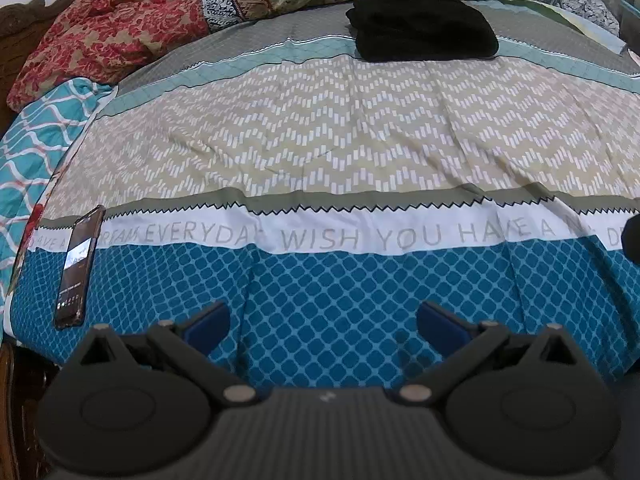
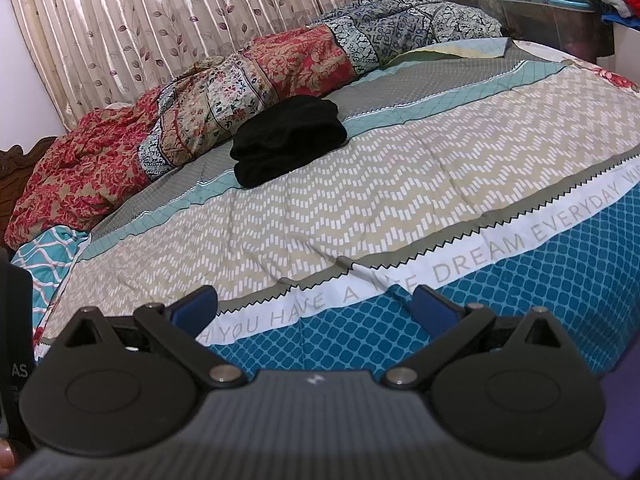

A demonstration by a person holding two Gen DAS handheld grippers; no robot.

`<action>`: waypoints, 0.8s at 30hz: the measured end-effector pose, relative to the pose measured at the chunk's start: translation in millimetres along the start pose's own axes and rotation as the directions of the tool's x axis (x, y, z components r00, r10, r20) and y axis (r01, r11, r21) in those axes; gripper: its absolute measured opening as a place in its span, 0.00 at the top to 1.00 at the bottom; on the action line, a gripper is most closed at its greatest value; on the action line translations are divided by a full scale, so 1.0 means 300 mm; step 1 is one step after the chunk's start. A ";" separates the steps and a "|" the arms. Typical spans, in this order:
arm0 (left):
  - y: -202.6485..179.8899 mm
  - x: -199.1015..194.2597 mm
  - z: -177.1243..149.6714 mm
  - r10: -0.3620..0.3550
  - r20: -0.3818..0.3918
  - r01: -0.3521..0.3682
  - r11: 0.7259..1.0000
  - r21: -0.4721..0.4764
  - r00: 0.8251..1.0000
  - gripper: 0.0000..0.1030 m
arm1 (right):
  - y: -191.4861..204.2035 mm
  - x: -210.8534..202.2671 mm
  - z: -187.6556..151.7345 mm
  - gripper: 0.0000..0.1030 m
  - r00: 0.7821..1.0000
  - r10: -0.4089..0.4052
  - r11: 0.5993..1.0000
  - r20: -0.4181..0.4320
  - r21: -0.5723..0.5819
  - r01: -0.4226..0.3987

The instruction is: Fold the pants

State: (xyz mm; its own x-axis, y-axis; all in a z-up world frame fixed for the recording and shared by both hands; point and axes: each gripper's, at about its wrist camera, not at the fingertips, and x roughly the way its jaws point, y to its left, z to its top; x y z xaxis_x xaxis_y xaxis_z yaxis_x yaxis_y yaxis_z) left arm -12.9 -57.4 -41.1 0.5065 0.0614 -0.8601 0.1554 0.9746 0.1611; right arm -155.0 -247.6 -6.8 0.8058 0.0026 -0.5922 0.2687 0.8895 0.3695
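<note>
— Although both grippers sit at the near side of the bed, where are the pants?

— The black pants (image 1: 424,26) lie far across the bedspread (image 1: 340,140), at about twelve o'clock in the left wrist view and eleven o'clock in the right wrist view (image 2: 288,140). They are already a compact folded bundle, layers stacked, resting across the grey and pale teal stripes, just in front of the bunched floral quilt (image 2: 260,76).

— And the claws?

— The left gripper (image 1: 322,322) has its blue pads spread wide, nothing between them, only the blue lattice print of the cover beneath. The right gripper (image 2: 314,306) is spread just as wide and holds nothing; its pads hang over the white band with the printed lettering. Neither touches the pants.

— What about edges and room?

— A phone (image 1: 78,268) lies flat on the cover at nine o'clock in the left view, screen lit, near the left edge of the bed. Past that edge a teal patterned sheet (image 1: 36,140) shows. The quilt runs along the far side from ten to one o'clock, and a leaf-print curtain (image 2: 160,20) hangs behind it. The wide beige zigzag stretch between grippers and pants is open, with light wrinkles. A storage bin (image 2: 560,20) stands beyond the far corner at one o'clock in the right view.
</note>
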 end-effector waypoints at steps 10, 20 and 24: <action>-0.006 -0.001 -0.002 -0.017 -0.006 0.017 1.000 0.004 1.000 0.00 | 0.003 0.000 0.000 0.00 1.000 0.000 1.000 0.000 0.000 0.000; -0.015 0.012 -0.011 -0.024 -0.032 0.025 1.000 0.017 0.999 0.00 | -0.002 0.009 -0.002 0.00 1.000 0.004 1.000 -0.017 -0.002 -0.004; -0.022 0.012 -0.015 -0.030 -0.034 0.031 0.999 0.028 0.999 0.00 | -0.005 0.011 -0.005 0.00 1.000 0.005 1.000 -0.022 -0.003 -0.005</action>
State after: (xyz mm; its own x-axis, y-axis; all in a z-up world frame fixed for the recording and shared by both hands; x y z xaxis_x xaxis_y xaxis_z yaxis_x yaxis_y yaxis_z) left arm -16.0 -62.6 -47.3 0.4723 0.0392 -0.8806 0.1949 0.9696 0.1477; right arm -153.6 -248.2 -10.3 0.7955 0.0167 -0.6057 0.2634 0.8907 0.3705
